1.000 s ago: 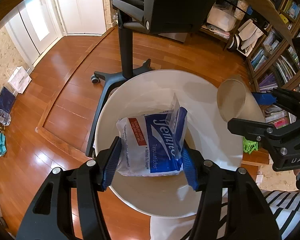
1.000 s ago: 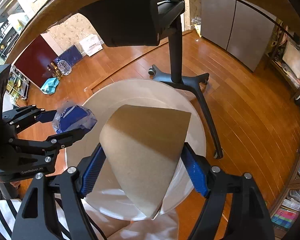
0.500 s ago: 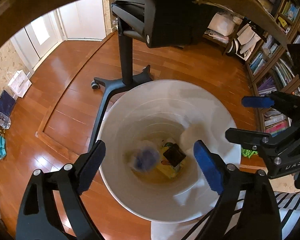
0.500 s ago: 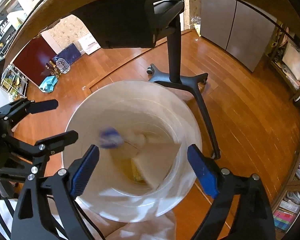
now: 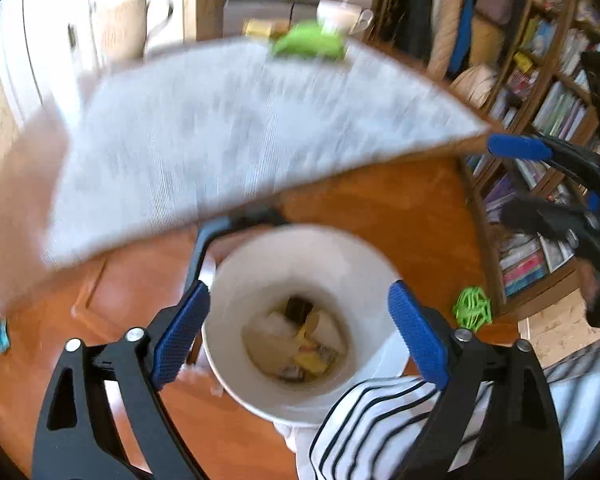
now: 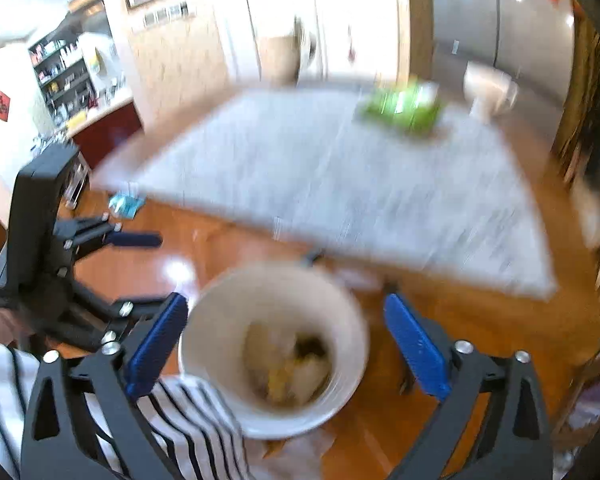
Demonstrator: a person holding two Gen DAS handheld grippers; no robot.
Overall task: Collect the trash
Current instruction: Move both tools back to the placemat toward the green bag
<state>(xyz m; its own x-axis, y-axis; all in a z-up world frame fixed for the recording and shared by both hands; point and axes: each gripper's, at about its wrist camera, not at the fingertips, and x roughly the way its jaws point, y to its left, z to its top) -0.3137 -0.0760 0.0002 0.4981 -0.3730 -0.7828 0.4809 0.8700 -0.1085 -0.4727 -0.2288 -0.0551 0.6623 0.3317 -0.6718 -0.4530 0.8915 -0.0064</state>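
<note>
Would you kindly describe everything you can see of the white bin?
The bin is a round, white, open-topped bucket, seemingly plastic, with smooth walls that narrow toward the bottom. It stands upright on the wooden floor, below the edge of the table, beside a striped sleeve. Its bottom holds a loose pile of trash: pale paper or wrappers, yellow scraps and something dark; blur hides finer detail. Both grippers, the left and the right, hover above it, open and empty, touching nothing.

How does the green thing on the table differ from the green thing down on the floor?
The green packet lies flat at the far edge of the grey table mat; the green ball sits on the wood floor beside the bookshelf. The packet looks solid and blurred; the ball is an open lattice. Both are bright green and untouched.
</note>
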